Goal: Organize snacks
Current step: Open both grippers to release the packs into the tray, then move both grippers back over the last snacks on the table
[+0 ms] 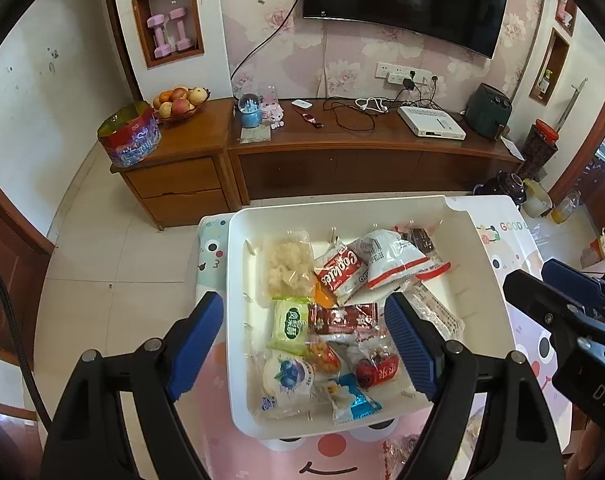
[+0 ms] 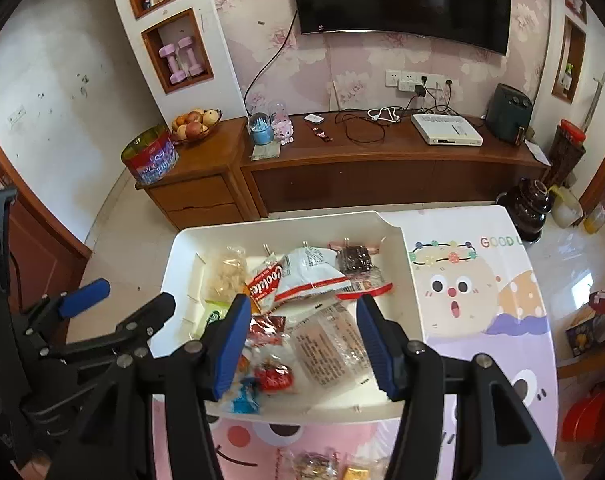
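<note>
Both grippers are hovering over the white tray, which is sitting on the cartoon-printed bench with the snacks piled inside it. The left gripper is hanging with its jaws released and wide, nothing between the pads, above the near-left packets. The right gripper is standing with its jaws parted and gripping nothing, above a clear flat packet.

The step in hand looks like reaching in for a packet. To do it well, each gripper should be picking one packet that lies on top and clear of its neighbours, closing across a narrow edge or a crimped seam, and lifting straight up so the loose wrappers beside it are not dragged along. The two grippers are working close together, so one should be going in at a time.

Counting in the tray: one Cookies pack, one white-and-red bag, one clear bag of pale puffs, one green packet, one blueberry packet, one blue-and-white packet, and one dark brownie-like pack. Several small red wrappers are overlapping, so their number I cannot tell. More snacks are lying on the bench at the near edge.
</note>
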Motion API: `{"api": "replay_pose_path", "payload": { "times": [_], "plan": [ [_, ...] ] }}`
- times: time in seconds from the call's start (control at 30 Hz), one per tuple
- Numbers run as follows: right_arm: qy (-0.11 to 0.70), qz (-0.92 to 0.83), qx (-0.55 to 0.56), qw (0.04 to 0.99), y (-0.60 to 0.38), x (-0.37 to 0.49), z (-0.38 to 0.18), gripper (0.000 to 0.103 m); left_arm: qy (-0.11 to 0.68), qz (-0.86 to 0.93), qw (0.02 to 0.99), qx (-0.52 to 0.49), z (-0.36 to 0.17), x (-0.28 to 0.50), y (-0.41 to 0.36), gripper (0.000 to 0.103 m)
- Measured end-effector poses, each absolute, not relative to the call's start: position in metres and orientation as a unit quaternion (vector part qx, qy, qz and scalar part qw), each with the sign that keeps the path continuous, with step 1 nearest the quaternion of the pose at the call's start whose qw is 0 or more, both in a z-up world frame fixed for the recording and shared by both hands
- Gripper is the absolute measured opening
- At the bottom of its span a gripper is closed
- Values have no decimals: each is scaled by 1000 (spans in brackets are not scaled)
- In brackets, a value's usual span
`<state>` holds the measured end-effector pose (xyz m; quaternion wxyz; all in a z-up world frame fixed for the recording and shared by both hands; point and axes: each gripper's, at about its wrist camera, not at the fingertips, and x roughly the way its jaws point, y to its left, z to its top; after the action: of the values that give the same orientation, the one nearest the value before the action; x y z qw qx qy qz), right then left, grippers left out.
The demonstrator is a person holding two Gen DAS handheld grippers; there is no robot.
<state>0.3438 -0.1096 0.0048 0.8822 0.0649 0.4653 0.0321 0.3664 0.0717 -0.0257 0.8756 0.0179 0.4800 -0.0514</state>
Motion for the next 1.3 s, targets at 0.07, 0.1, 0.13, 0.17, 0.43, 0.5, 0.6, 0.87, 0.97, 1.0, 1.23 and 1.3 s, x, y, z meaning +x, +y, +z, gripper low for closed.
{"api": "replay_pose_path", "payload": {
  "times": [0.07, 0.1, 0.13, 0.17, 0.43, 0.5, 0.6, 0.87, 0.97, 1.0, 1.23, 1.3],
  "plan": [
    [467, 36, 66, 881, -112, 339, 5, 55, 479, -51, 876, 19, -24, 362, 70, 82],
    [467, 38, 67, 881, -113, 336, 5, 55, 478, -51, 876, 18, -22, 361, 69, 82],
    [468, 40, 68, 880, -114, 332, 5, 55, 477, -51, 877, 18, -21, 358, 68, 82],
    [468, 41, 68, 880, -116, 330, 6, 55, 476, -51, 878, 17, -19, 355, 66, 82],
    [464, 48, 62, 883, -133, 302, 12, 55, 467, -51, 883, 17, -7, 323, 52, 82],
    [463, 48, 62, 883, -141, 292, 12, 55, 467, -53, 882, 17, -6, 315, 47, 82],
    [467, 44, 68, 880, -156, 277, 10, 55, 470, -58, 880, 19, -9, 299, 36, 82],
    [483, 31, 79, 871, -204, 229, -5, 55, 488, -89, 866, 66, -31, 252, -3, 82],
    [492, 25, 82, 867, -222, 214, -14, 55, 498, -103, 855, 98, -48, 234, -17, 82],
    [496, 21, 84, 864, -228, 208, -18, 55, 505, -110, 850, 105, -56, 229, -21, 82],
    [526, 20, 94, 845, -253, 180, -56, 55, 541, -178, 808, 150, -110, 203, -45, 82],
    [537, 28, 92, 838, -253, 175, -70, 55, 550, -196, 795, 164, -127, 200, -49, 82]
  ]
}}
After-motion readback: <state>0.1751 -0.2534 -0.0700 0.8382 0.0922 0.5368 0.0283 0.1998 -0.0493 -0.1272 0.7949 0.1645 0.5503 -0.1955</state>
